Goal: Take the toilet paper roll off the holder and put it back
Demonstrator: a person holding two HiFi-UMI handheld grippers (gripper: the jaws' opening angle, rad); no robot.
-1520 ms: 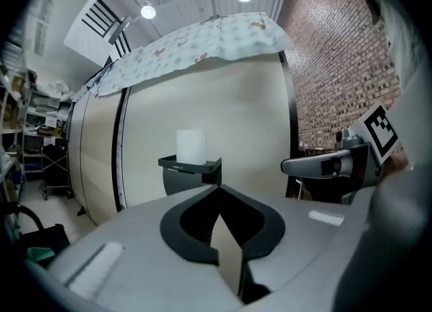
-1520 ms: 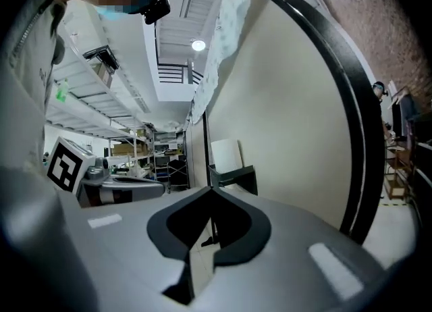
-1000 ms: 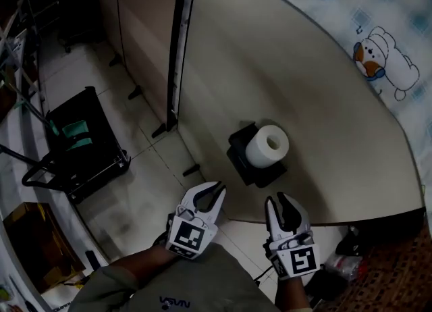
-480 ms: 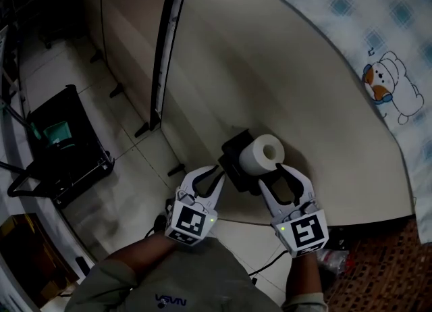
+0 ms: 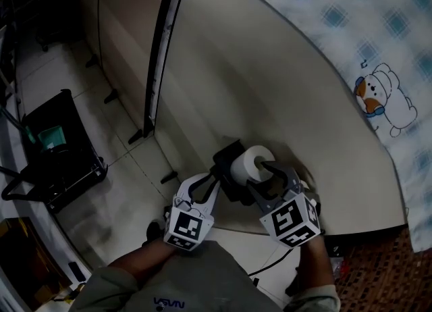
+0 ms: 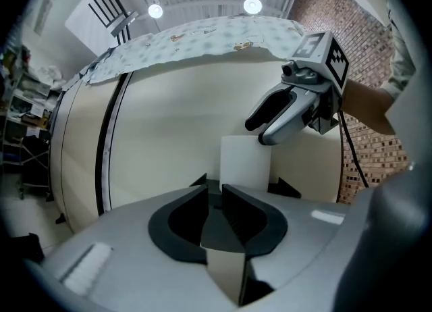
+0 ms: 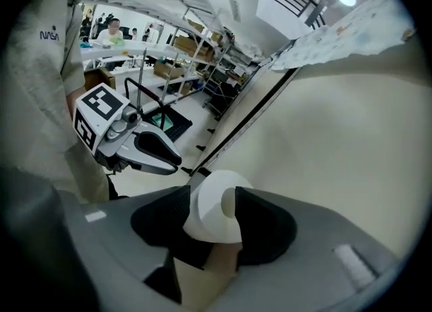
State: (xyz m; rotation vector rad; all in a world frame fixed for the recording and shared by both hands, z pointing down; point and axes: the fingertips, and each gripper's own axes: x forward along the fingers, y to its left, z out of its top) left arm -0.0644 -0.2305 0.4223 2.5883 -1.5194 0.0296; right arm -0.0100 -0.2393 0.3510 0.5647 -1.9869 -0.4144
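A white toilet paper roll sits on a black holder fixed to a beige panel. My right gripper has its jaws opening, one on each side of the roll, and I cannot see the pads pressing on it. In the right gripper view the roll fills the gap between the jaws of the right gripper. My left gripper is shut and empty, just left of the holder. In the left gripper view the roll stands straight ahead of it, with the right gripper over the roll.
A black strip runs down the panel to the left of the holder. A black cart stands on the tiled floor at the left. A blue-checked cloth with a cartoon dog hangs over the panel's top right.
My right gripper has moved forward from below the holder up to the roll, and its jaws have spread around it. The left gripper has come closer to the holder.
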